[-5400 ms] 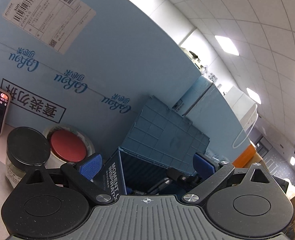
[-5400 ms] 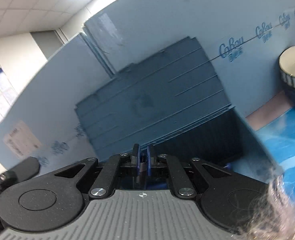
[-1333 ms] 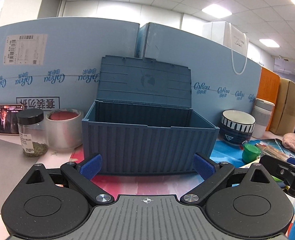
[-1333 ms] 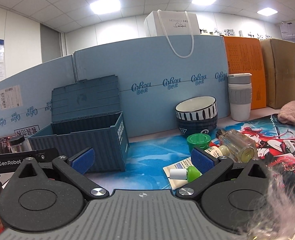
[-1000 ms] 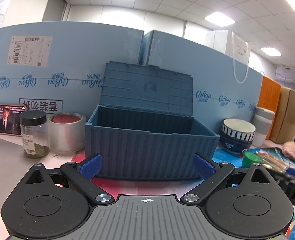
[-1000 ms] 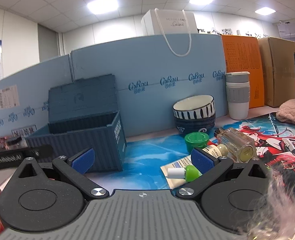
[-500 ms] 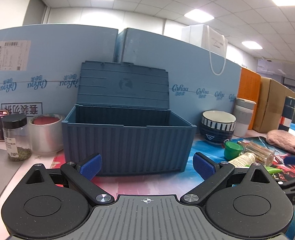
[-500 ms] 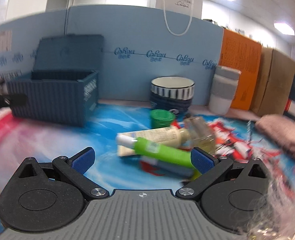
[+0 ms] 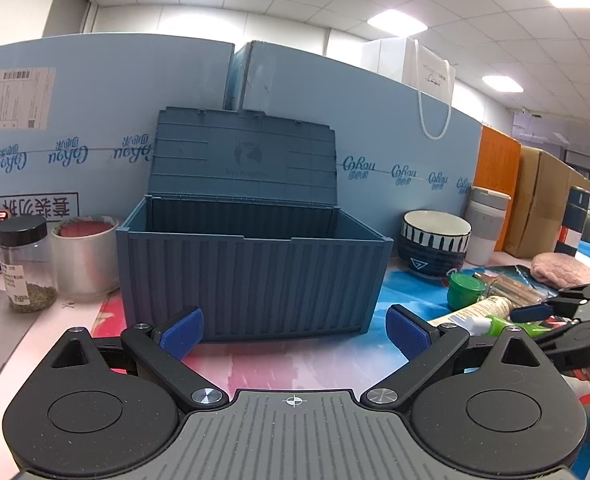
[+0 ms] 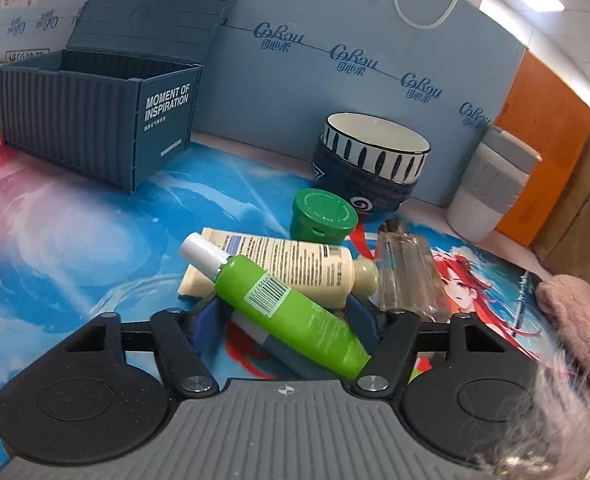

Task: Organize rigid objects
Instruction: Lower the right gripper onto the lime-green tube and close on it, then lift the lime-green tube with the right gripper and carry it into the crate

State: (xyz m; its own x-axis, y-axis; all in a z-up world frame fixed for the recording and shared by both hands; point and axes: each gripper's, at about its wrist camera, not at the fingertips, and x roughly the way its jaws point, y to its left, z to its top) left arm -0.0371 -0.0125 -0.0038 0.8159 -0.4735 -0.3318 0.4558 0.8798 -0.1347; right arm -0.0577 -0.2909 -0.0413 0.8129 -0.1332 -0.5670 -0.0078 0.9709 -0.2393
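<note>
The green tube [image 10: 291,312] lies low and centre in my right view, atop the cream tube [image 10: 287,266]. My right claw [image 10: 285,320] straddles it, not yet clenched; I'd close squarely mid-body, then lift clear. The left claw [image 9: 295,330] hangs released before the open blue box [image 9: 251,276].

The left gripper [image 9: 294,327] and right gripper [image 10: 285,317] look alike: a ribbed grey centre plate marked with a small white crosshair, flanked by two rounded black housings with circular recesses. Black link arms (each pinned with a silver screw) carry fingers [image 9: 181,332] faced with textured blue pads.
</note>
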